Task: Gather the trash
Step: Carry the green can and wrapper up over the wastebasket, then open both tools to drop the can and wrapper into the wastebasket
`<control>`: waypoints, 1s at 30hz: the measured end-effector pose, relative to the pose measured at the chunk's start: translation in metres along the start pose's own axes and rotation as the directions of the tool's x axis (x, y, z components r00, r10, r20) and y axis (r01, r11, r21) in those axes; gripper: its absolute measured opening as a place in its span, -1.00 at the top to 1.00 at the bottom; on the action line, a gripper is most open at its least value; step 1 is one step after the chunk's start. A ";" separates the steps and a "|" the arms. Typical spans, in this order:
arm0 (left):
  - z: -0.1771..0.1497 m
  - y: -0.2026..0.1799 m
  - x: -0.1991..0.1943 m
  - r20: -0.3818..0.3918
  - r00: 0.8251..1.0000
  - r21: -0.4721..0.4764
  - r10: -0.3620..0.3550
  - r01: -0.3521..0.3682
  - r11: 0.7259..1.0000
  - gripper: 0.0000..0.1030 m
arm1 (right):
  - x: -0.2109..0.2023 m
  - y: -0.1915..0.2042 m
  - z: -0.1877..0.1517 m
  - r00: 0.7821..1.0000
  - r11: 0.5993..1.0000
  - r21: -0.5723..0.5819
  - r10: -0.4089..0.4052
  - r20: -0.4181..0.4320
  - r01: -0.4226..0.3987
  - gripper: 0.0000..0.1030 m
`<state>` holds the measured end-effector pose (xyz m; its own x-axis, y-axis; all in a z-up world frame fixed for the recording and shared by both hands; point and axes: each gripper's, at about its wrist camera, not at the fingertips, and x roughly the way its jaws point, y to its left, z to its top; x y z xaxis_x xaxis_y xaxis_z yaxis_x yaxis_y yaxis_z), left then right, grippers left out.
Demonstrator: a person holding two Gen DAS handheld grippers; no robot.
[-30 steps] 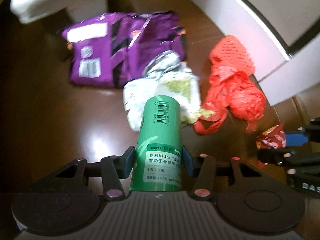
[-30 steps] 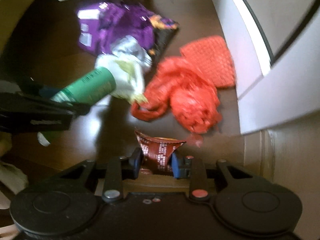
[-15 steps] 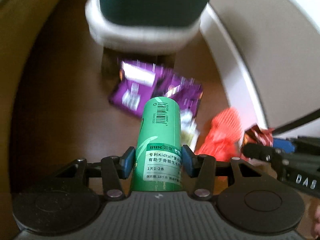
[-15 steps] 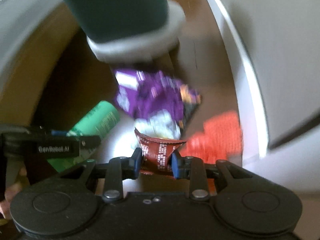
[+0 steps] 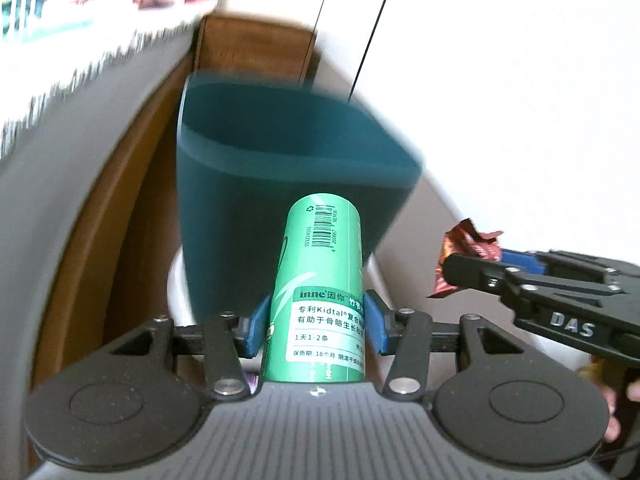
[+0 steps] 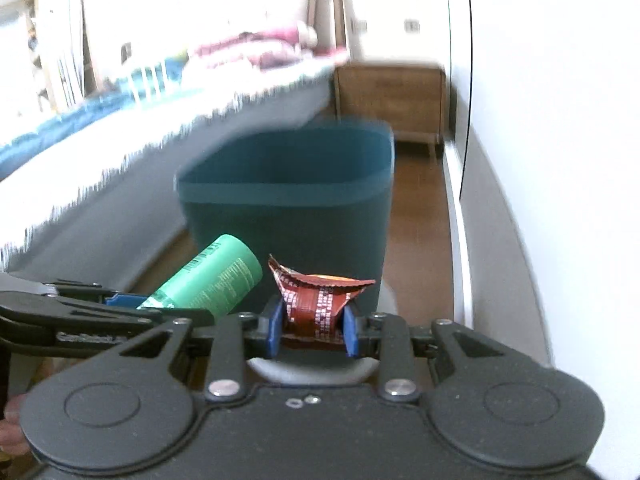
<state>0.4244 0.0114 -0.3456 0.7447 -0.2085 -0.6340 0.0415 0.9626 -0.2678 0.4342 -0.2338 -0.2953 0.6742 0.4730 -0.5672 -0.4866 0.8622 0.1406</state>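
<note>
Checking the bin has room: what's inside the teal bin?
Only the upper inner walls of the teal bin show, bare. Its front wall hides the bottom, so any contents stay unseen.

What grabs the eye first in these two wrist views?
The green canister, clamped in the left gripper, fills the centre of the left view. Behind it stands the dark teal bin, open-topped. The right gripper pinches a crumpled red-brown wrapper just in front of the bin.

The green tube [image 5: 320,292] carries a white label reading "inne", "Kidtal", "1天1-2条" and "18个月", with a barcode near its far end beside the digits "10314101". The right hand-held gripper [image 5: 472,268] bears the white letters "DAS" on its side.
</note>
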 end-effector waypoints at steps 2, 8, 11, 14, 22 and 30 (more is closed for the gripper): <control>0.020 -0.003 -0.002 0.020 0.999 0.010 -0.033 0.033 0.999 0.06 | 0.003 -0.006 0.023 0.999 1.000 0.003 -0.004 0.040 0.003 0.43; 0.060 -0.015 -0.015 0.095 0.990 0.006 -0.106 0.106 0.994 0.10 | 0.003 -0.015 0.064 0.987 1.000 -0.005 0.017 0.162 -0.016 0.43; 0.079 -0.017 -0.015 0.135 0.986 -0.006 -0.096 0.097 0.995 0.12 | 0.011 -0.021 0.081 0.983 0.999 -0.012 0.046 0.176 -0.045 0.43; 0.099 -0.014 -0.004 0.148 0.987 -0.005 -0.054 0.055 0.998 0.13 | 0.042 -0.022 0.096 0.988 0.995 -0.051 0.091 0.125 -0.085 0.43; 0.153 -0.006 0.029 0.191 0.981 -0.053 0.030 -0.020 0.998 0.15 | 0.096 -0.006 0.103 0.999 0.989 -0.140 0.042 0.020 -0.039 0.43; 0.165 -0.012 0.076 0.107 0.982 0.035 0.157 -0.161 0.986 0.15 | 0.121 0.003 0.095 0.995 0.983 -0.179 0.033 -0.093 -0.050 0.43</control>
<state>0.5909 0.0128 -0.2709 0.8090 -0.0352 -0.5868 -0.0558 0.9891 -0.1362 0.5669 -0.1573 -0.2862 0.6028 0.4825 -0.6355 -0.6111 0.7913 0.0211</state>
